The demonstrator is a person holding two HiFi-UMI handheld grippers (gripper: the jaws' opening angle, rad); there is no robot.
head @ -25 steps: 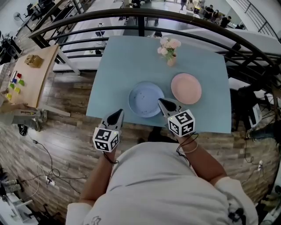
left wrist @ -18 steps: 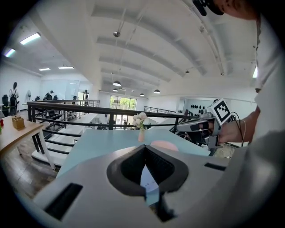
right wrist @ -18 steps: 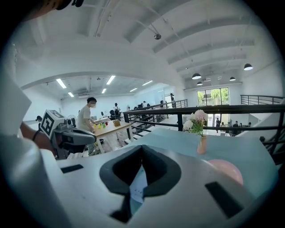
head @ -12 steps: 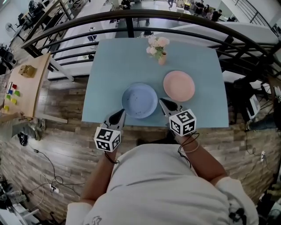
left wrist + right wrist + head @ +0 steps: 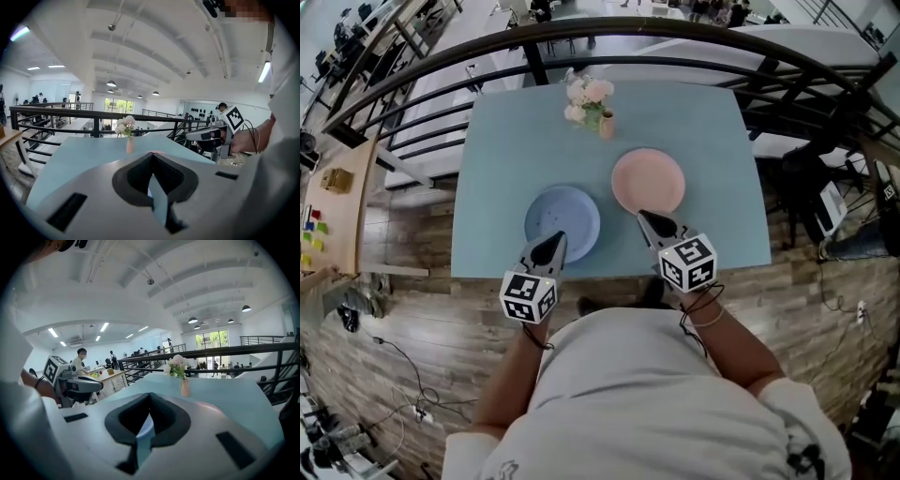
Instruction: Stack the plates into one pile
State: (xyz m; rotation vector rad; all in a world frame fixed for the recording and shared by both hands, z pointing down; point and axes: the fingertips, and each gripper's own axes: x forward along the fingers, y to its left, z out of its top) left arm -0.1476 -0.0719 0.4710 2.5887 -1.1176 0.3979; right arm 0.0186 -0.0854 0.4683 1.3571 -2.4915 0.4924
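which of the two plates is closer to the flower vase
The round pink plate; the round blue plate lies farther from the small vase of flowers, at the table's edge.

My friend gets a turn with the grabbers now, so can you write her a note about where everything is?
The left gripper is shut and empty, near the blue plate.
The right gripper is shut and empty, near the pink plate.
The plates lie side by side on the table, apart.
Done: nothing stacked yet.
Left: set one plate on the other.
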